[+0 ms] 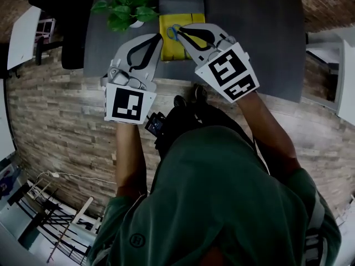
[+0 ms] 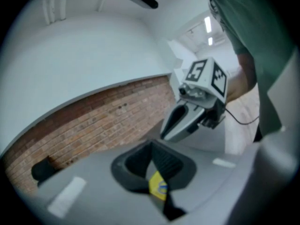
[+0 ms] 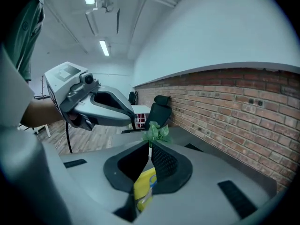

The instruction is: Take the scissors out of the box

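Note:
A yellow box [image 1: 168, 50] lies on the dark grey table [image 1: 260, 37], and the blue handles of the scissors [image 1: 173, 33] show on top of it. Both grippers hover above the box's near end, tips almost side by side. My left gripper [image 1: 159, 37] is shut, fingers meeting with nothing between them. My right gripper [image 1: 179, 32] is shut and empty too, its tip right over the scissor handles. In the right gripper view the yellow box [image 3: 143, 184] and a blue handle ring [image 3: 151, 182] peek out under the closed pads. The left gripper view shows the box [image 2: 157, 186] the same way.
A green potted plant [image 1: 125, 7] stands on the table just left of the box. A black chair [image 1: 72, 15] is at the table's left end. Wooden floor [image 1: 66, 110] lies between the table and the person. A brick wall [image 3: 234, 107] runs behind the table.

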`<state>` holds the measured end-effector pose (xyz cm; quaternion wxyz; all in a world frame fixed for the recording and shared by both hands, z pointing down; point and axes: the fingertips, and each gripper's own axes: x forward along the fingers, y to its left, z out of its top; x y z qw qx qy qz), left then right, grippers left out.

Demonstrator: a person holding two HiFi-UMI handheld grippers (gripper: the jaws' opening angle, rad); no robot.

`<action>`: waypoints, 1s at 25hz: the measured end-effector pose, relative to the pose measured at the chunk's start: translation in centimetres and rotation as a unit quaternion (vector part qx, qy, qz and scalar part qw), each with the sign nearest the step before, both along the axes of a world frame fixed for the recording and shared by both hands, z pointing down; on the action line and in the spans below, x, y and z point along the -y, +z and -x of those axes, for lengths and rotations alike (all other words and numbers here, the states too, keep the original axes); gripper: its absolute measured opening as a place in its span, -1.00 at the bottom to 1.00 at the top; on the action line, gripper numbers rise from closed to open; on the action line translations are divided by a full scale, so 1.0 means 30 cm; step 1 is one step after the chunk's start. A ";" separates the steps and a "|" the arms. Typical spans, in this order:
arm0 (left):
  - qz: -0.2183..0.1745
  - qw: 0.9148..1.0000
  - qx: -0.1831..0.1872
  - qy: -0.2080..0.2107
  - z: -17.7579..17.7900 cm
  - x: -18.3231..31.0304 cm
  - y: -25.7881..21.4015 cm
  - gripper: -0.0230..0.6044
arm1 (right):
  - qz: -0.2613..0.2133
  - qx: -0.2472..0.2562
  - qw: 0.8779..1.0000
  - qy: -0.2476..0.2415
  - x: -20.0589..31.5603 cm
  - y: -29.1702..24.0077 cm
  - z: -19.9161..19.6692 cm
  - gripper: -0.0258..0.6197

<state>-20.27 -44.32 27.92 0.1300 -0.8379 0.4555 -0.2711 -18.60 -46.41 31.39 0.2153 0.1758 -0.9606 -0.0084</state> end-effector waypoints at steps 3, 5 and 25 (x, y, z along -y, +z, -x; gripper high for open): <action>0.007 1.000 -0.007 -0.009 0.028 0.035 0.030 -0.93 | 0.017 -0.012 1.000 -0.004 0.037 0.072 0.025 -0.90; 0.010 1.000 -0.006 -0.011 0.048 0.061 0.054 -0.93 | 0.026 -0.022 0.999 -0.004 0.061 0.123 0.042 -0.89; 0.069 0.997 -0.043 0.000 0.244 0.229 0.350 -0.93 | 0.125 -0.114 0.985 0.022 0.242 0.594 0.235 -0.88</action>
